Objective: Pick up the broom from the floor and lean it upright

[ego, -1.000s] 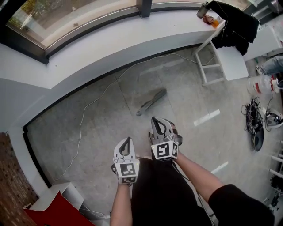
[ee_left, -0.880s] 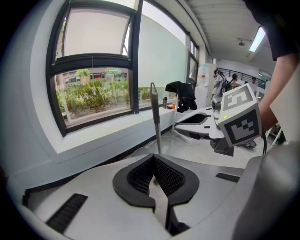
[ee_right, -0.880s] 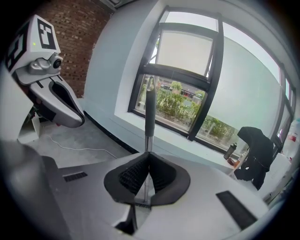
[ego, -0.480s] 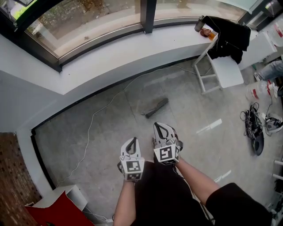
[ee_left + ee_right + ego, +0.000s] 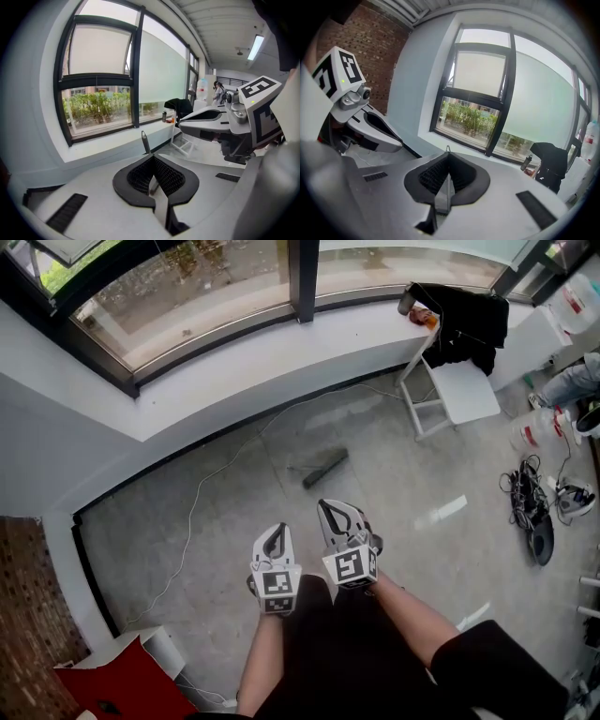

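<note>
While both claws hang in front of the person's legs [image 5: 356, 652], I read the left gripper [image 5: 277, 531] as pressed together: in the left gripper view the pads meet at the tips with nothing between them. Same on the right gripper [image 5: 328, 507]: pads tip to tip, nothing pinched. In the head view they sit side by side, just apart, the right one a bit further toward 12 o'clock. Each shows in the other's camera: right at 3 o'clock of the left gripper view, left at 10 o'clock of the right gripper view. The broom [image 5: 326, 467] lies flat on the floor [image 5: 234, 521] at 12 o'clock from the right gripper, clear of both claws, on a diagonal from 7 to 1 o'clock. It's between the claws and the wall [image 5: 187, 399] under the window [image 5: 206, 296]. A white cable [image 5: 192, 512] runs across the floor from 8 o'clock of the broom and round past its 12 o'clock side, apart from it. A white chair [image 5: 459, 390] stands at 2 o'clock of the broom against the sill [image 5: 234, 352], with a black jacket [image 5: 464, 320] draped over it and a bottle [image 5: 405, 302] on the sill just beside. There's a red thing [image 5: 122, 685] at 7 o'clock of the head view by the brick wall [image 5: 28, 606], and a tangle of leads [image 5: 525, 498] at 3 o'clock. A dark stub [image 5: 145, 140] shows just past the left claw's tips; I can't tell what it is.
</note>
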